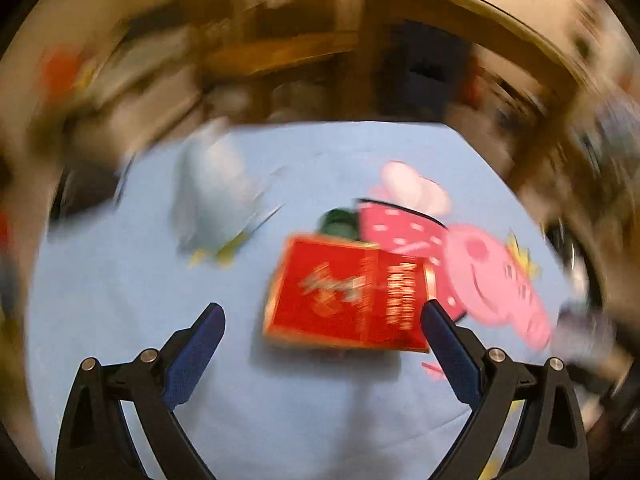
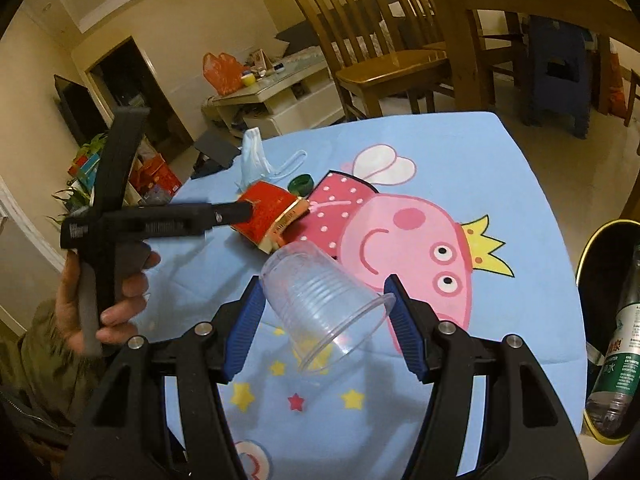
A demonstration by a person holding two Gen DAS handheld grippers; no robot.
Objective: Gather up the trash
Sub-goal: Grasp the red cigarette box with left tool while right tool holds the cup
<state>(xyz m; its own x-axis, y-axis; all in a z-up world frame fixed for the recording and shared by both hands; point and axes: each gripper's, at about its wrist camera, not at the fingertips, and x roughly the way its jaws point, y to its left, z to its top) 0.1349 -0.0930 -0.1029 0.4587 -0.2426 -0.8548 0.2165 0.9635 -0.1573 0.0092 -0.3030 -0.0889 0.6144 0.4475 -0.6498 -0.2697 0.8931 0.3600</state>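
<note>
2 grippers showed here. The right gripper (image 2: 324, 300) had its jaws about halfway apart, clamped on a clear plastic cup (image 2: 320, 304) held tilted above the table (image 2: 500, 184), rim toward the camera. The left gripper (image 1: 323, 316) had its jaws spread wide with nothing between them, hanging over a red box (image 1: 344, 300); its right finger (image 1: 448, 344) overlapped the box's corner in the picture, but I couldn't tell if it touched.

The left wrist view was badly smeared; it did show the box flat on the blue cartoon cloth (image 1: 160, 320), a green bottle cap (image 1: 338, 222) just behind it and a pale face mask (image 1: 212, 196) further left. The right wrist view was sharp and added a hand (image 2: 104, 292) gripping the left tool's handle, plus a dark bin (image 2: 608, 280) off the table's right edge with a water bottle (image 2: 620, 344) inside.

Table's front half was bare cloth, chairs (image 2: 372, 40) stood behind the far edge.
</note>
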